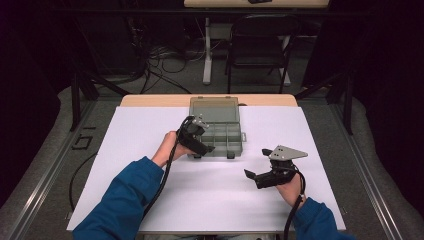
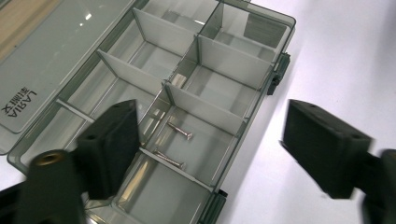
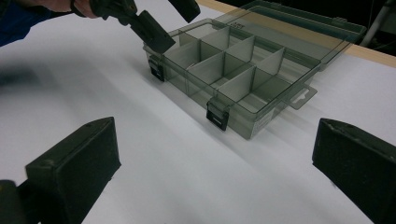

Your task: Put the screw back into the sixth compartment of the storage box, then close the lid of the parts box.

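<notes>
While the left gripper hangs with jaws apart and empty over the open smoky-grey plastic compartment box at the bench's far edge, two small metal screws lie inside; the right gripper waits, jaws wide, likely fetching another.

I am holding my left claw forward with its jaws standing wide apart; my right claw is hanging open, pointing left.

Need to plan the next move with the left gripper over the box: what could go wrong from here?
The left gripper hangs open, low over the organizer box; a jaw could catch a divider and shove the box. The two screws lie loose in one compartment, so a knock might scatter them.
</notes>
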Available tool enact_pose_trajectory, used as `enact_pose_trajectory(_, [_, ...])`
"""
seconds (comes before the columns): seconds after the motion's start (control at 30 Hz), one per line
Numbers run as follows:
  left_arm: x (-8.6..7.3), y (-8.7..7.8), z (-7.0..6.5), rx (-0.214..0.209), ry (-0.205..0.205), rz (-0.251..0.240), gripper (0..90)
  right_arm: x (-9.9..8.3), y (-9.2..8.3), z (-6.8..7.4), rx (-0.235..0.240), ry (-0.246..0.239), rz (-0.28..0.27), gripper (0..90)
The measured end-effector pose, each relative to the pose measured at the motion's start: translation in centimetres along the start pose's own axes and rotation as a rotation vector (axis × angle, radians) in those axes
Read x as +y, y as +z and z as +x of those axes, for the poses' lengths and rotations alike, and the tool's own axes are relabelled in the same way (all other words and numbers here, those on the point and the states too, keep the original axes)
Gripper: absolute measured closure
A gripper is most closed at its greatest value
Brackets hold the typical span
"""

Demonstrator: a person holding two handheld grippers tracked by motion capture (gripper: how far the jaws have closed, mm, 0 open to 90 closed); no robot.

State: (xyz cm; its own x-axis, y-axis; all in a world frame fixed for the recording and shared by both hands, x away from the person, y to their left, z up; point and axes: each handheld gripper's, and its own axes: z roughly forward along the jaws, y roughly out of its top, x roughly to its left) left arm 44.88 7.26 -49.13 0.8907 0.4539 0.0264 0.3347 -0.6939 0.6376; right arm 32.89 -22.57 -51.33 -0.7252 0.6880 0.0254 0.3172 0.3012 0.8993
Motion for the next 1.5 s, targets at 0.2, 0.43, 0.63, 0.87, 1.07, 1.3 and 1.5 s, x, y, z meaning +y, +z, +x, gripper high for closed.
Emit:
enact_pose_trajectory(0.2, [-0.4, -0.4, 0.2, 0.008, -0.013, -0.012, 3.8, 0.1, -0.1, 0.0, 0.007, 0.008, -0.014, 0.0])
enact_pose_trajectory(0.43, [-0.9, -0.9, 0.8, 0.029, -0.056, -0.036, 0.0, 0.3, 0.0, -0.2, 0.017, 0.014, -0.024, 0.0])
enact_pose_trajectory(0.63, [-1.4, -0.6, 1.4, 0.053, -0.08, -0.032, 0.0, 0.4, -0.1, -0.2, 0.015, 0.009, -0.02, 0.0])
enact_pose_trajectory(0.87, [-1.5, -0.2, 1.5, 0.069, -0.089, -0.02, 0.0, 0.1, 0.0, -0.2, 0.026, 0.003, -0.024, 0.0])
enact_pose_trajectory(1.07, [-1.7, 0.2, 1.9, 0.097, -0.111, -0.021, 0.0, 0.2, -0.2, -0.1, 0.028, -0.001, -0.031, 0.0])
enact_pose_trajectory(1.3, [-2.0, 1.3, 2.5, 0.114, -0.135, -0.004, 0.1, 0.3, 0.0, -0.2, 0.031, 0.004, -0.026, 0.0])
enact_pose_trajectory(1.5, [-2.0, 1.6, 2.7, 0.139, -0.127, -0.002, 3.6, 0.2, 0.0, -0.2, 0.028, 0.0, -0.016, 0.0])
